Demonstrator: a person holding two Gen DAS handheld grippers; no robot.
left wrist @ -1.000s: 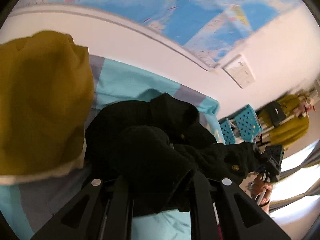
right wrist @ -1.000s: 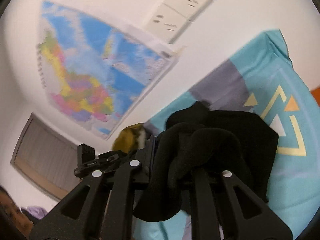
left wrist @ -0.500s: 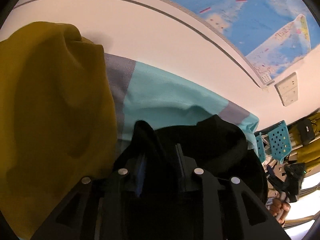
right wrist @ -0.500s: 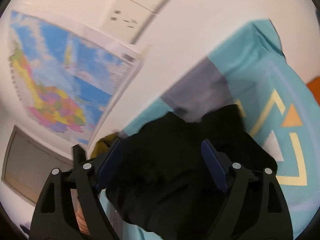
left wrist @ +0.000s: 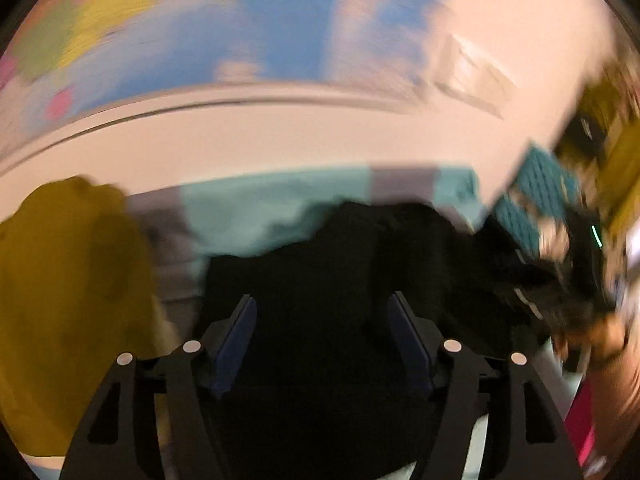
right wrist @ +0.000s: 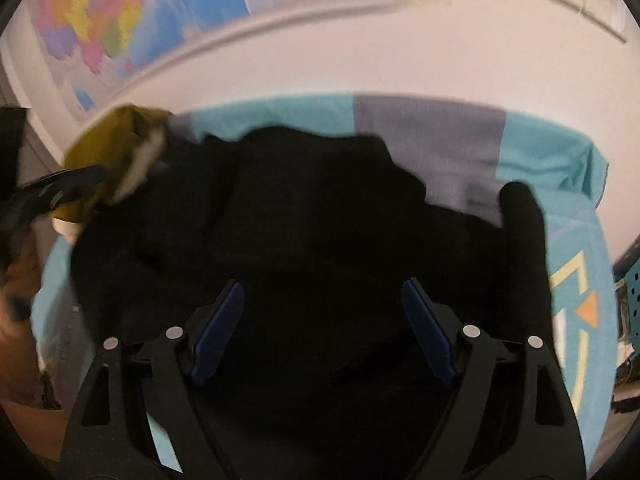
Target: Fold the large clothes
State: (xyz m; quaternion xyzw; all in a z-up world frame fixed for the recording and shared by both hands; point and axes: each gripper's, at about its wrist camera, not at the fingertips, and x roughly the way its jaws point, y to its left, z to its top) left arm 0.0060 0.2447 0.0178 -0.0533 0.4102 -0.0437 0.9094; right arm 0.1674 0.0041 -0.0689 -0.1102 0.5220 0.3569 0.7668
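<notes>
Two hand-held grippers hang over a black garment heaped on a bed, neither one gripping it.

The left hand-held gripper (left wrist: 320,320) is spreading its jaws and the right hand-held gripper (right wrist: 320,308) is drawing its jaws in a little; both pairs of blue pads stand apart with only the black garment (right wrist: 300,220) below them. The garment lies bunched on the turquoise and grey bed cover (right wrist: 560,152), its far edge near the white wall (right wrist: 400,52). A mustard garment (left wrist: 72,288) touches its left side. Bare cover shows along the wall and on the right, by the triangle print (right wrist: 588,308).
</notes>
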